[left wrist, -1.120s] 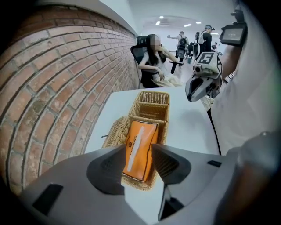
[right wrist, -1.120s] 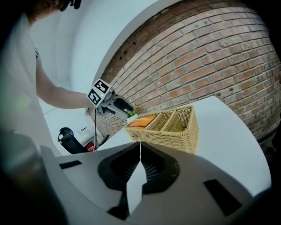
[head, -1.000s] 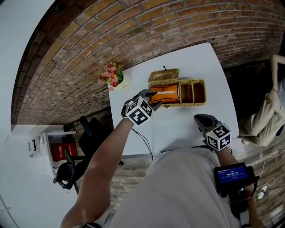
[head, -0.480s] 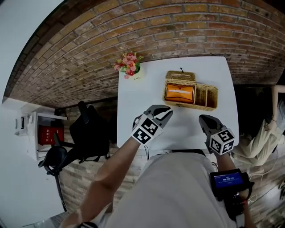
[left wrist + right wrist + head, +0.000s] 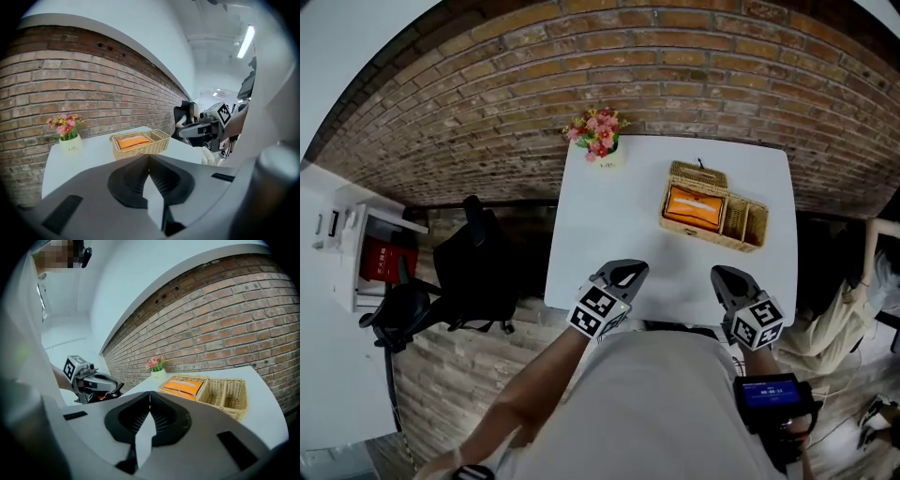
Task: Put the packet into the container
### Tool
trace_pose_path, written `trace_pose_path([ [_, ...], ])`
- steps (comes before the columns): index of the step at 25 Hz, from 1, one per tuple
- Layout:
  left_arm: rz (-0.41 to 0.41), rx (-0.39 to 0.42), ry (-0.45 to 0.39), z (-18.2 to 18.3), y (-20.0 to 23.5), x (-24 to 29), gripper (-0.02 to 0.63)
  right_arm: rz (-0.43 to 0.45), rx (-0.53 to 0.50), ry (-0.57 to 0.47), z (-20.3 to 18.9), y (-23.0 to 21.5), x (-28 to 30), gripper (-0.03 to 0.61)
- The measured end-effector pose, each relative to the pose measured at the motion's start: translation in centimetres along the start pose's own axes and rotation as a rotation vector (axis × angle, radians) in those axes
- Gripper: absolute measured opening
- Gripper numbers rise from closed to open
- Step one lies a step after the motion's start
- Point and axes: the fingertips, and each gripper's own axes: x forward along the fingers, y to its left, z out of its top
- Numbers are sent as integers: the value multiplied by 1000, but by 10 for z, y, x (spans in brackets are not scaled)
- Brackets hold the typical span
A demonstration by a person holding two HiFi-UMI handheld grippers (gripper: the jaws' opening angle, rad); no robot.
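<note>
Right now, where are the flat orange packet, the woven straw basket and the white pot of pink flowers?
flat orange packet [image 5: 694, 208], head view, middle of its top
woven straw basket [image 5: 757, 223], head view, bare end compartment
white pot of pink flowers [image 5: 596, 127], head view, the pink blooms

We see orange packet [image 5: 692, 208] lying flat in larger compartment of woven wicker container [image 5: 748, 221]. Container upright, divided, far right on white table [image 5: 609, 234].

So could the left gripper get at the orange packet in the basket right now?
Probably yes. The left gripper, jaws shut and empty, hovers at the near edge of the table; nothing stands between it and the basket, where the orange packet lies uncovered. Its jaws would need opening first.
</note>
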Motion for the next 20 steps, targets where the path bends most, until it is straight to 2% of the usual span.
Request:
trace_pose_path([
  [4,34,-62,-33,-20,-2,-16,11,13,-13,0,-4,15,0,11],
  [20,-21,-44,-73,-19,0,-22,11,3,-41,3,-14,39,7,11],
])
